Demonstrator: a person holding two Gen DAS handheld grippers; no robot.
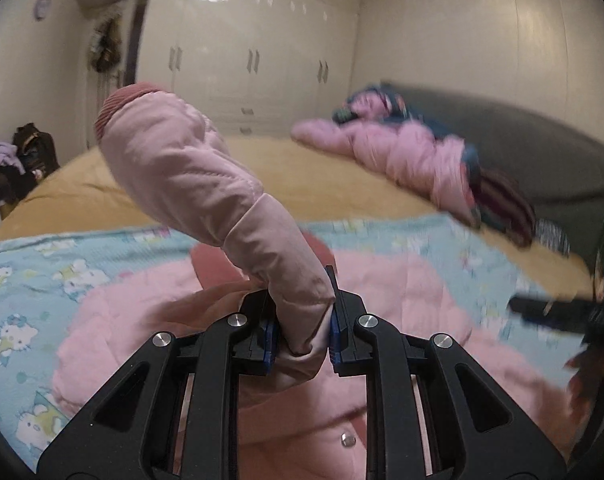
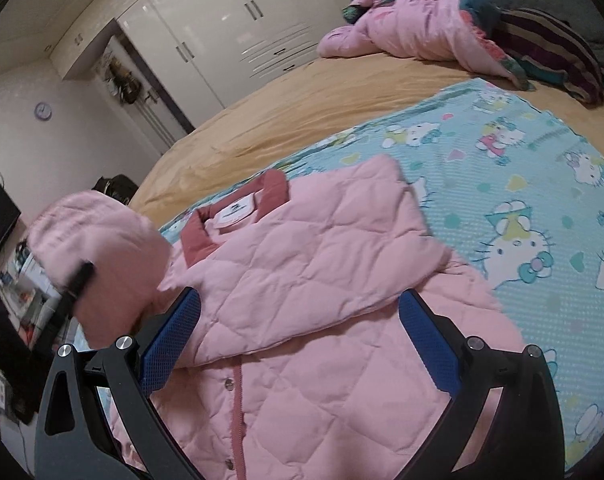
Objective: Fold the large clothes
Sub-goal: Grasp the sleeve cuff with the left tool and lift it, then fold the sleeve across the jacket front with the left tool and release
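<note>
A pink quilted jacket with a dark pink collar lies on a blue Hello Kitty blanket on the bed. Its right side is folded over the front. My left gripper is shut on the jacket's left sleeve and holds it raised, cuff up, above the jacket body. The lifted sleeve also shows at the left of the right wrist view. My right gripper is open and empty just above the jacket's front.
A yellow bedsheet covers the bed. A heap of pink and dark clothes lies at the far side by a grey headboard. White wardrobes line the far wall. A dark bag sits at the left.
</note>
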